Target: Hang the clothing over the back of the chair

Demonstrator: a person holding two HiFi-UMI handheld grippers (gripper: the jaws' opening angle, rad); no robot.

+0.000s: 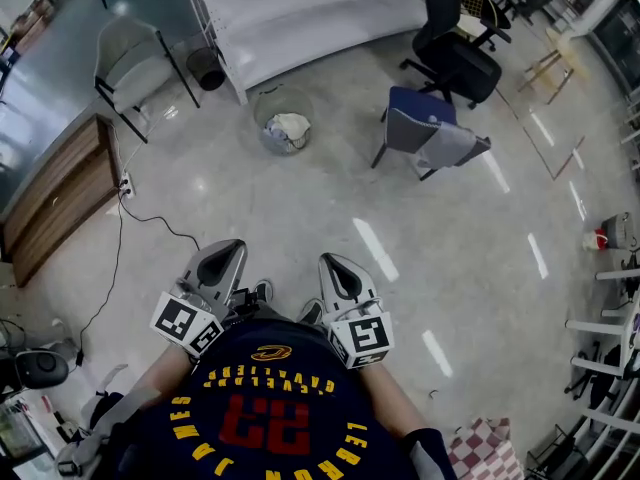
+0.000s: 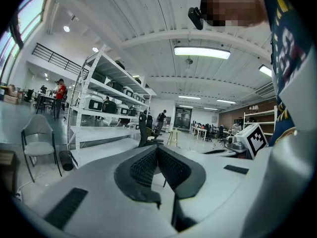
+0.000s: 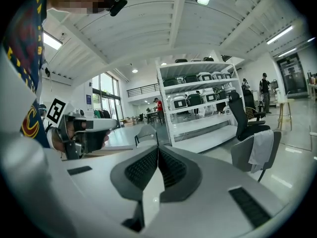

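A grey-and-blue chair (image 1: pixel 412 128) stands on the floor ahead to the right, with a light grey garment (image 1: pixel 455 146) draped over it; the right gripper view shows the same garment (image 3: pixel 261 149) hanging over the chair's back. A wire basket (image 1: pixel 284 128) further left holds crumpled pale clothing. My left gripper (image 1: pixel 225 253) and right gripper (image 1: pixel 335 265) are held close to my body, side by side, far from the chair. Both are shut with nothing between the jaws, as the left gripper view (image 2: pixel 157 150) and the right gripper view (image 3: pixel 158 150) confirm.
A black office chair (image 1: pixel 455 48) stands behind the blue chair. A white shelf rack (image 1: pixel 300 18) runs along the back, with a grey chair (image 1: pixel 135 68) and a dark bin (image 1: pixel 206 68) to its left. A wooden desk (image 1: pixel 55 193) and a floor cable (image 1: pixel 120 238) lie at left.
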